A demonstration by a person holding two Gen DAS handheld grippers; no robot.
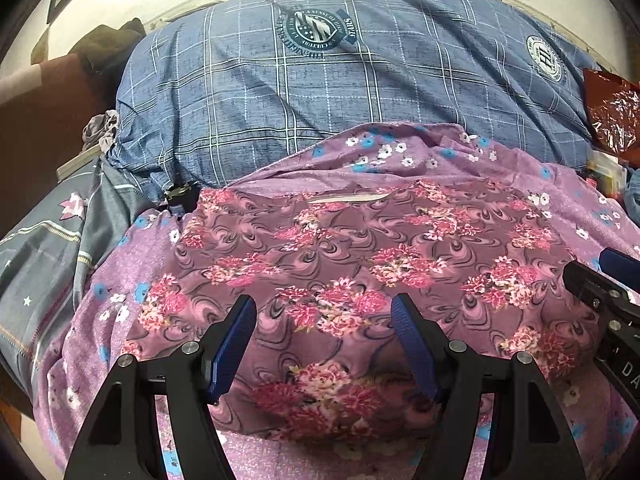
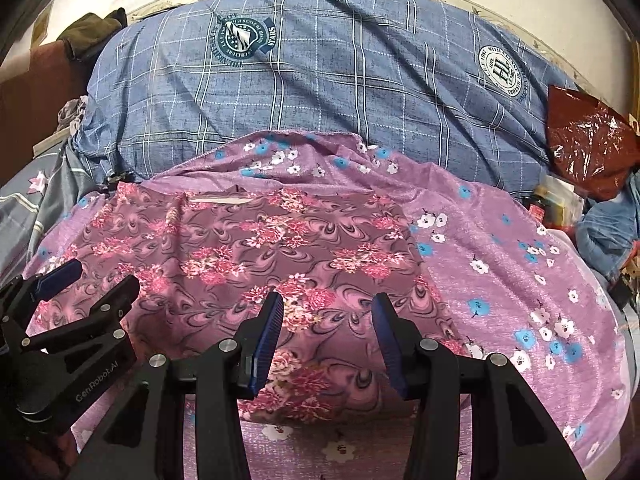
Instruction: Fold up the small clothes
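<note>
At the far left, a grey star-print sheet (image 1: 44,264) drapes down beside the bed, and a small crumpled grey cloth (image 1: 100,128) sits by the corner of the big blue plaid pillow (image 1: 320,92) that fills the far side. Near of the pillow lies a lilac sheet with blue and white flowers (image 2: 500,280), spread across the bed, and on top of it rests the task's garment, a mauve piece with pink flower clusters (image 1: 340,248), lying fairly flat with a pale slit-like opening near its far edge. The left gripper (image 1: 324,340) hangs above the garment's near part with its blue pads set wide apart and nothing between them. Just to its right, the right gripper (image 2: 326,340) hovers over the garment's near right portion, its jaws likewise spread wide and holding nothing; whether either one touches the cloth cannot be told. At the far right, a crinkled red plastic bag (image 2: 588,144) leans against the pillow, with some blue denim (image 2: 608,232) just below it.
</note>
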